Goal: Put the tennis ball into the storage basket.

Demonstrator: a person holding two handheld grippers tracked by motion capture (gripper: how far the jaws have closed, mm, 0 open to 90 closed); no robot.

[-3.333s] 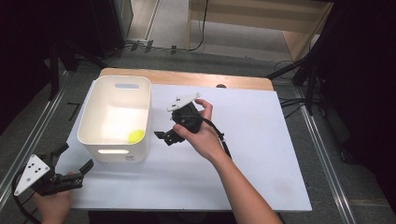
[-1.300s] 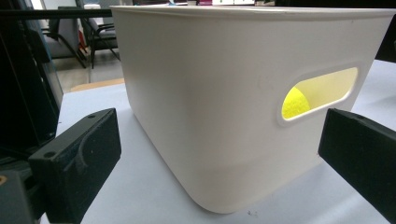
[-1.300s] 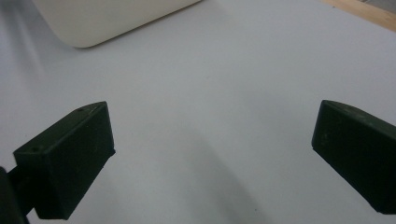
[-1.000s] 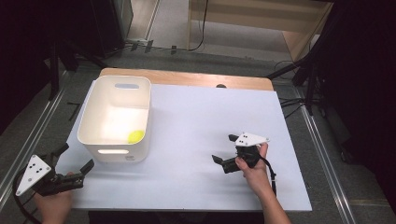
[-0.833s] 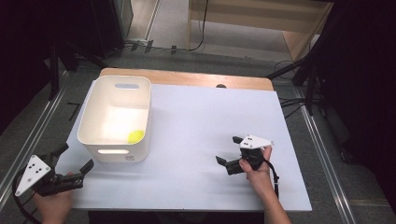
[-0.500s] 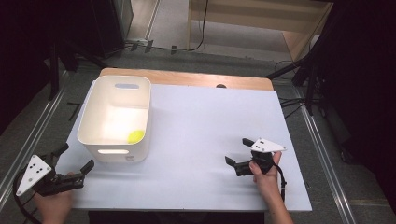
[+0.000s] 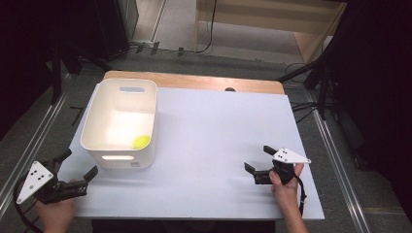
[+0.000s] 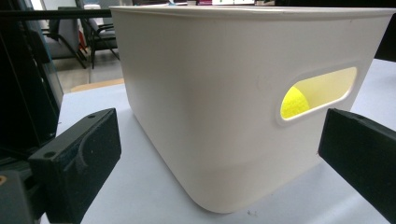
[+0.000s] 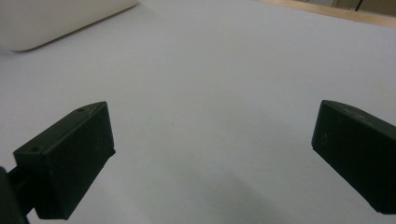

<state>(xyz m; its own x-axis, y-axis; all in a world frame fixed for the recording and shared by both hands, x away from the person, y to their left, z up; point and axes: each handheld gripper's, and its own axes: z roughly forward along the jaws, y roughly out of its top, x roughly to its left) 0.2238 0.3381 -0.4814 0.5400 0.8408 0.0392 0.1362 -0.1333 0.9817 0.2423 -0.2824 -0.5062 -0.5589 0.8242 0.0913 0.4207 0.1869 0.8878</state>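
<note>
Bin [image 7: 121,124]: white, open-topped, slot handles; stands on the bench [image 7: 209,126] toward its left edge, far half.

Ball [image 7: 141,141]: yellow, lying on the bin's floor at the near right corner; visible through the handle slot in the left gripper view [image 8: 295,101].

Left hand-held gripper [image 7: 73,175]: at the near left corner of the bench, jaws wide apart, nothing between them, aimed at the bin's near wall.

Right hand-held gripper [image 7: 260,162]: near the near right corner, well apart from the bin, jaws wide apart and empty over bare bench.

Step in hand, as judged: none is evident; both grippers idle and the ball sits in the bin. If the ball is to be taken out, reach from above into the near right corner, jaws straddling the ball, clear of the bin walls. The ball is likely to roll; close slowly and squarely.
</note>
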